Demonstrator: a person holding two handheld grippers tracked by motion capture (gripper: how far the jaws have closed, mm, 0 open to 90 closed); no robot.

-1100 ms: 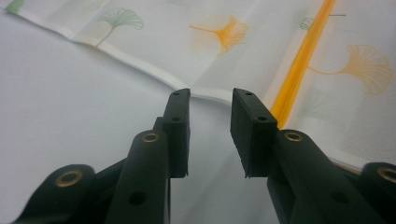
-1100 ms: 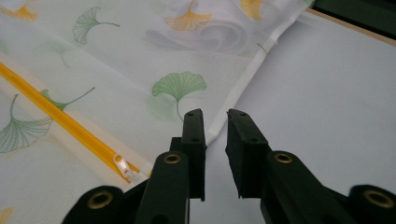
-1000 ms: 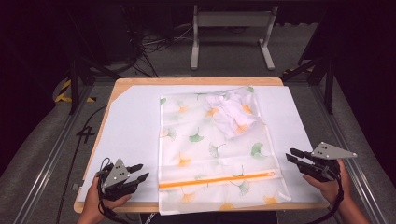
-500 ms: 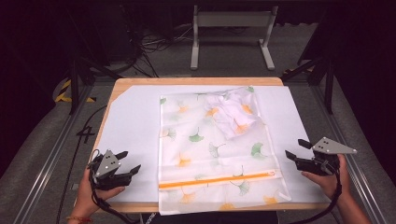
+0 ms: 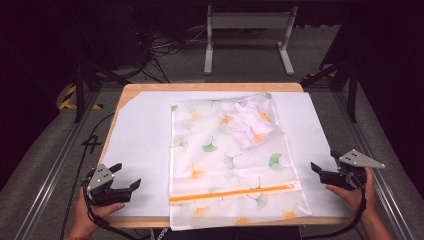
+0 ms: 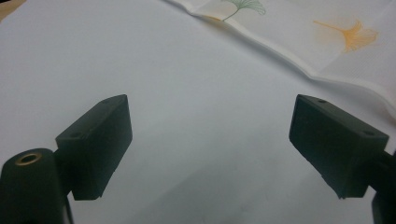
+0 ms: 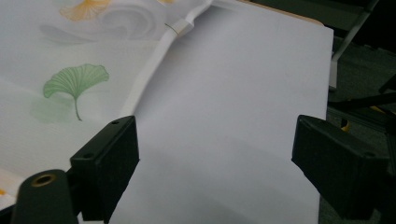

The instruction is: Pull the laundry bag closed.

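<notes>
A see-through white bag (image 5: 225,160) printed with green and orange ginkgo leaves lies flat on a white sheet (image 5: 140,140). An orange zipper (image 5: 230,193) runs across its near end. A crumpled white cloth (image 5: 247,120) sits inside at its far right. My left gripper (image 5: 129,175) hovers over the bare sheet, left of the bag's near corner. Its jaws have just been opening and hold nothing. My right gripper (image 5: 324,160) is at the table's right edge, right of the bag; its jaws have likewise just opened on nothing. In the left gripper view, the left gripper (image 6: 210,126) frames bare sheet, the bag (image 6: 327,37) beyond. In the right gripper view, the right gripper (image 7: 215,149) frames sheet, with the bag's edge (image 7: 70,84) to the left.
The sheet covers a wooden table (image 5: 210,87) whose edge shows at the back and front. A metal stand (image 5: 247,35) and loose cables (image 5: 160,47) are on the floor behind. Metal rails (image 5: 55,170) run along both sides of the table.
Both grippers have drawn outward from the bag's near end, the left one to the left and the right one slightly to the right, and their jaws have spread wide. The bag lies still.
</notes>
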